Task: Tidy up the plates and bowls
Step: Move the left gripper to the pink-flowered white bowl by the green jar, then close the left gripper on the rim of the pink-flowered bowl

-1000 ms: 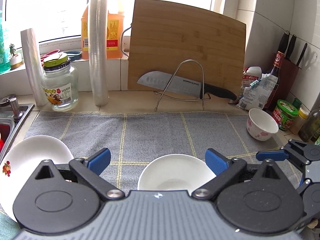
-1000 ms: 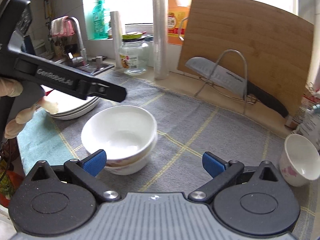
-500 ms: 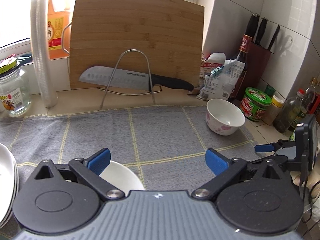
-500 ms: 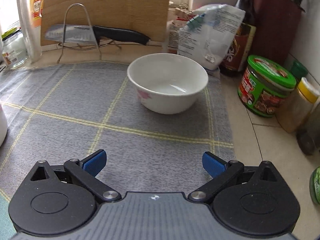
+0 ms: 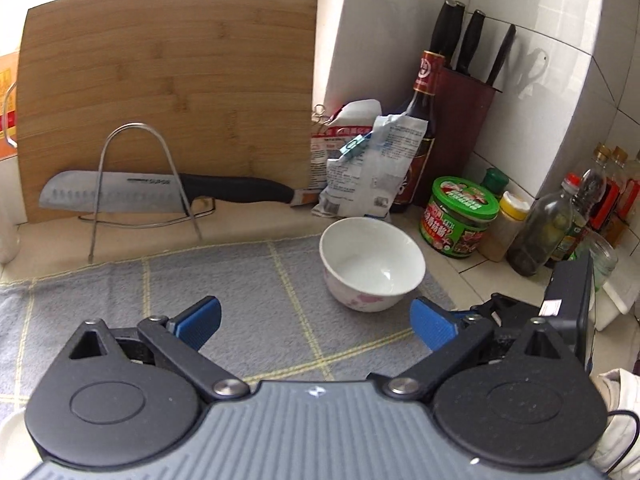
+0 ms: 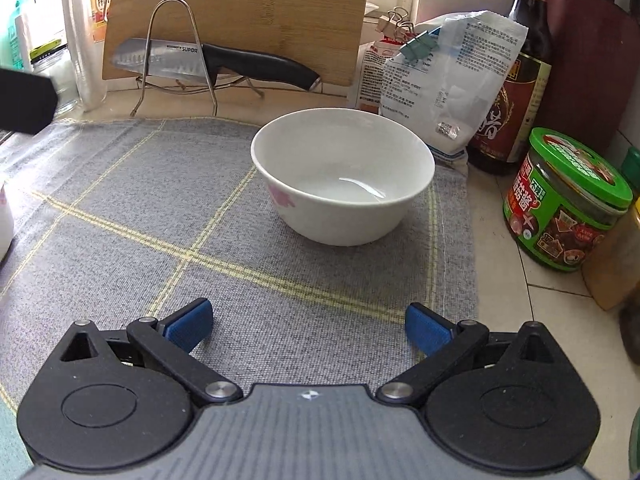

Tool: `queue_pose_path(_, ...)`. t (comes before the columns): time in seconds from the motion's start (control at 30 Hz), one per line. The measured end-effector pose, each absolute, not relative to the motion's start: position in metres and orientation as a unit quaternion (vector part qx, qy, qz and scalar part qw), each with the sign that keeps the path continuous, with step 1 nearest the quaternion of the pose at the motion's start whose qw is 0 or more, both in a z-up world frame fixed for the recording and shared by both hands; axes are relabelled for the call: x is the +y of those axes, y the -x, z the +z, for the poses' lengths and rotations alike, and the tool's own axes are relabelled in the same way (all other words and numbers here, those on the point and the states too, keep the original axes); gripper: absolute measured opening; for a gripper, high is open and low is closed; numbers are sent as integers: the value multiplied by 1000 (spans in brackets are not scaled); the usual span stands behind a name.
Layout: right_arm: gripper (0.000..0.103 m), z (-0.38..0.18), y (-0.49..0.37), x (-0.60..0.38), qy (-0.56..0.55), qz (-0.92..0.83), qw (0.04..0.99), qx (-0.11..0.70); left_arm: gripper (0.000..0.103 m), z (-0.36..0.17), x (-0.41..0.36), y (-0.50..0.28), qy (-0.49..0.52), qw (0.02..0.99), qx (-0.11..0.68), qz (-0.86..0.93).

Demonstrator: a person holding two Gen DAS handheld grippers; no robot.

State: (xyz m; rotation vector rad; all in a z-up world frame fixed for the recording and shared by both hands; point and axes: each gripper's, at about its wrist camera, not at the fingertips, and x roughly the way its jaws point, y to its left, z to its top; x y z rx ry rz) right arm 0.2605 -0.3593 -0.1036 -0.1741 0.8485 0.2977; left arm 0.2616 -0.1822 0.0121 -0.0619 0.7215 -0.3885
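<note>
Grey cloth (image 6: 248, 264) covers the worktop; one floral bowl (image 6: 344, 176) sits apart, seemingly ungathered; both tongs, left (image 5: 316, 322) and right (image 6: 308, 326), spread empty.

Home kitchen, worktop corner. White-tiled walls (image 5: 520, 92). Bamboo chopping board (image 5: 168, 92) leaning upright behind a bent-wire stand (image 5: 138, 184) holding a black-handled steel knife (image 5: 168, 198). Dark red knife block (image 5: 466, 120) in the corner; tall dark sauce bottle (image 5: 420, 128), green-lidded jar of paste (image 5: 460, 222), clipped food bags (image 5: 360, 164) alongside. Grey checked cloth mat (image 6: 160, 220) on the counter, a white china bowl with pink flowers (image 6: 342, 176) upon it.
</note>
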Motion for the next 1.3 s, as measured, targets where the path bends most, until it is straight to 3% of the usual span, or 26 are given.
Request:
queue_pose_path(0.7,103,-105,-261,-365,94,178,897,393,100,-12,-259,-347,1,880,403,-251)
queue_pose_path(1.3,103,-95,-286,-370,104,180,915,347,100,-39,-277,-397,-10,858,448,-251)
